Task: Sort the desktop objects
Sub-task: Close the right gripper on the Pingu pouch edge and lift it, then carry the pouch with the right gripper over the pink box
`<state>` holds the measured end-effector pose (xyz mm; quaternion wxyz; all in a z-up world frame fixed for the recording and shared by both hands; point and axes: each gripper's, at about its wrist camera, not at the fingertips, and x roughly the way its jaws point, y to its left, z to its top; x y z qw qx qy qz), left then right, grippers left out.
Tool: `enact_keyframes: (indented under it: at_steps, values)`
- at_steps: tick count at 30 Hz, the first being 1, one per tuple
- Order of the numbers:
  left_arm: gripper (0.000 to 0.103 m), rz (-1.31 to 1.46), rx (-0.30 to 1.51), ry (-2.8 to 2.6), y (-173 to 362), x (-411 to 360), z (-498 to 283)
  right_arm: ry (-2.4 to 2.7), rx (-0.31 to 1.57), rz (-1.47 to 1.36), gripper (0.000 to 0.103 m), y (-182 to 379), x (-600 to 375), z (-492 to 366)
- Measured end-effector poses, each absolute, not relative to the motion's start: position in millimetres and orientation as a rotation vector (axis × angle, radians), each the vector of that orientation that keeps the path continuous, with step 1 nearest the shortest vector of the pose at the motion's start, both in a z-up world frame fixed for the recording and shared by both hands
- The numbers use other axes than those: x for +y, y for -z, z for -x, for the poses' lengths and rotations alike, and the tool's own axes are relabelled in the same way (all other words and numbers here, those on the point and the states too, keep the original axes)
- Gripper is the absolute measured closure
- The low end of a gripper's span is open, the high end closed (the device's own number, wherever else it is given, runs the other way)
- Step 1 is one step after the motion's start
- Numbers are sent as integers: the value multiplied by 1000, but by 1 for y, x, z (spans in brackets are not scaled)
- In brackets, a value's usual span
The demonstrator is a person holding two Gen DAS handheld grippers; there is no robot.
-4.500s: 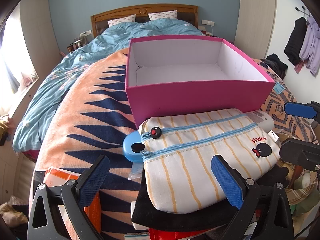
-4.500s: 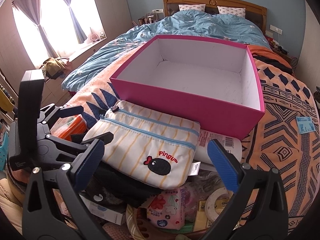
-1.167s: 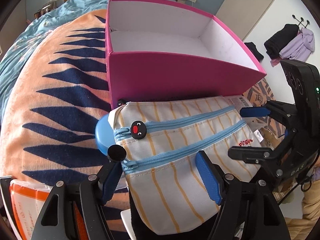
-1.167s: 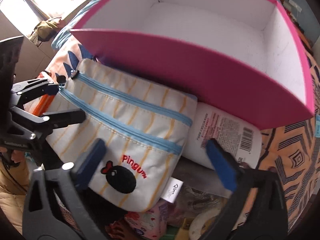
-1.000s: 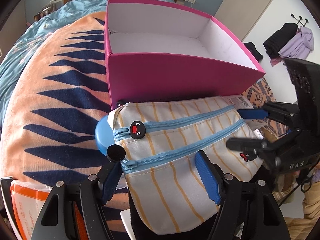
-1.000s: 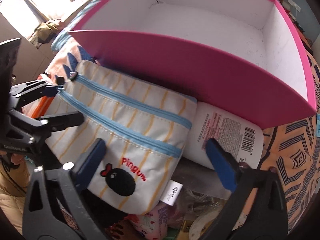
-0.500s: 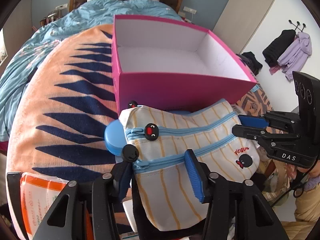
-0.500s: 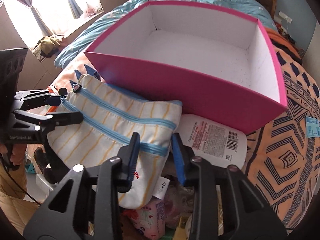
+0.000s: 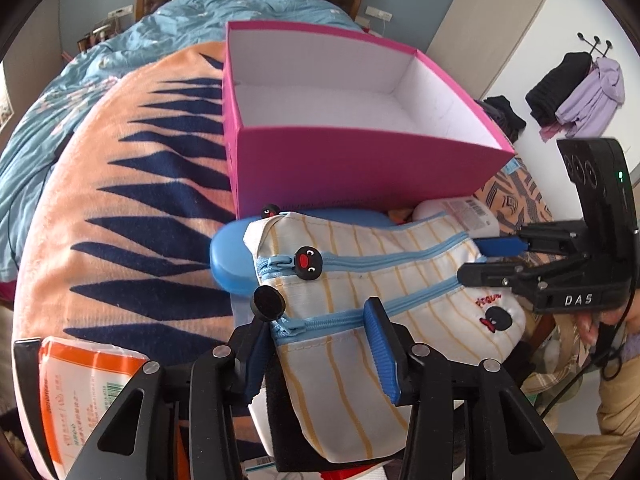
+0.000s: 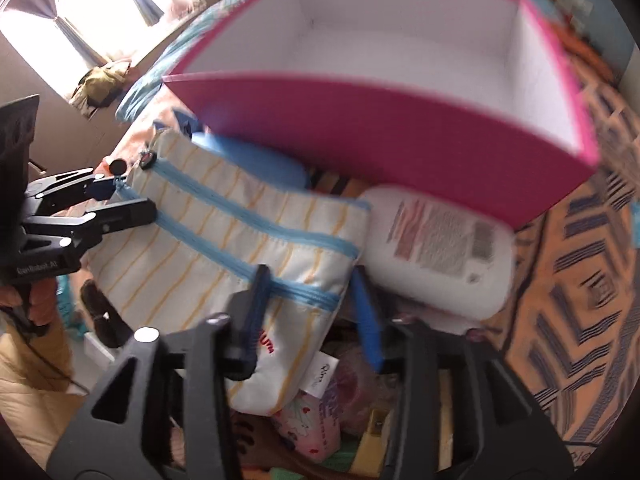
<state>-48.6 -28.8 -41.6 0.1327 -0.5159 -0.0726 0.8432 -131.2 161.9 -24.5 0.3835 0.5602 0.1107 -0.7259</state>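
Observation:
A white pouch (image 9: 380,280) with yellow stripes and blue zips lies just in front of the open pink box (image 9: 360,168). My left gripper (image 9: 318,346) has the pouch's zip-pull end between its blue pads; the jaws are closing and press on it. In the blurred right wrist view, my right gripper (image 10: 308,316) straddles the other end of the pouch (image 10: 240,240). Its jaws are opening, with the fabric still filling the gap between them. Each gripper also shows in the other's view: the right gripper (image 9: 480,258) and the left gripper (image 10: 128,200). The pink box (image 10: 400,120) holds nothing.
Beneath the pouch sit a blue oval case (image 9: 228,256) and a black cloth (image 9: 280,420). A white bottle (image 10: 436,240) lies against the box's front wall. An orange-and-white packet (image 9: 88,392) is at lower left, small clutter (image 10: 320,412) below. All rests on an orange patterned blanket (image 9: 120,200).
Both grippers narrowed onto the ends of the pouch. The pouch has bunched and risen off the pile, so the blue case now shows beneath it. The right view has become blurred.

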Motion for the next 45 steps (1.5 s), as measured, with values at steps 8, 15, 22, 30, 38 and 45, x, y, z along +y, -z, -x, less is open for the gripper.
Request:
enact_keyframes:
  at_steps: [8, 15, 22, 30, 38, 45]
  values:
    - [61, 1461, -232, -2452, 39, -32, 44, 1917, 392, -1289, 71, 10, 156, 117]
    - [66, 1394, -255, -2477, 24, -34, 36, 1977, 343, -1159, 82, -5, 171, 104]
    - [69, 1316, -233, -2525, 2, -31, 28, 2026, 310, -1073, 86, -22, 176, 95]
    - [69, 1249, -220, -2570, -22, -34, 27, 2065, 279, -957, 87, -56, 181, 86]
    - [69, 1189, -187, -2614, -48, -34, 25, 2091, 262, -877, 87, -77, 186, 84]
    - [69, 1176, -155, -2642, -64, -32, 32, 2104, 238, -822, 87, -94, 189, 88]
